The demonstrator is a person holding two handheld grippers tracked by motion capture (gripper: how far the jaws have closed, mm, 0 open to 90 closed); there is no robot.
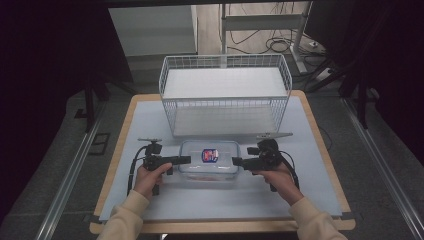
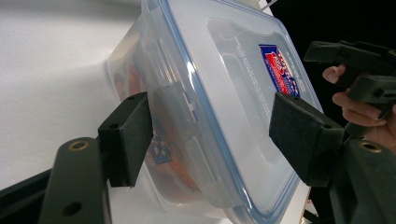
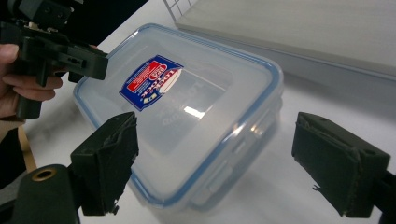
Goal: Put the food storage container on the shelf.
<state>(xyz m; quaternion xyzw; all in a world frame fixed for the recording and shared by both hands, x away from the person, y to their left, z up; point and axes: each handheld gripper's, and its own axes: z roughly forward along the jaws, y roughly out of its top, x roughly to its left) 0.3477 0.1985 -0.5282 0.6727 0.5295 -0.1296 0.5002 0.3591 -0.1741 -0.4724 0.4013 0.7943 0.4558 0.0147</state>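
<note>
Clear lidded container (image 1: pixel 209 159) on the table (image 1: pixel 150 200), a gripper at each end.
High view: left gripper (image 1: pixel 184 160) and right gripper (image 1: pixel 238 161) flank it, wire basket (image 1: pixel 225 92) behind. Left gripper view: jaws apart, straddling the container's (image 2: pixel 219 107) latch side, pads not pressing. Right gripper view: jaws wide open, container (image 3: pixel 187 112) just ahead, untouched.

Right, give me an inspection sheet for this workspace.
Surface: pale blue table top with a wooden edge.
Job's things: clear lidded container, blue seal, red-and-blue label, lid on.
Clutter: white wire basket behind the container.
Grippers: left gripper at the container's left end, jaws either side of it, contact unclear; right gripper near its right end, jaws open, clear of it.
Cables: one trails from each gripper; more lie on the floor beyond.
Surroundings: dark; grey floor, table legs behind.
</note>
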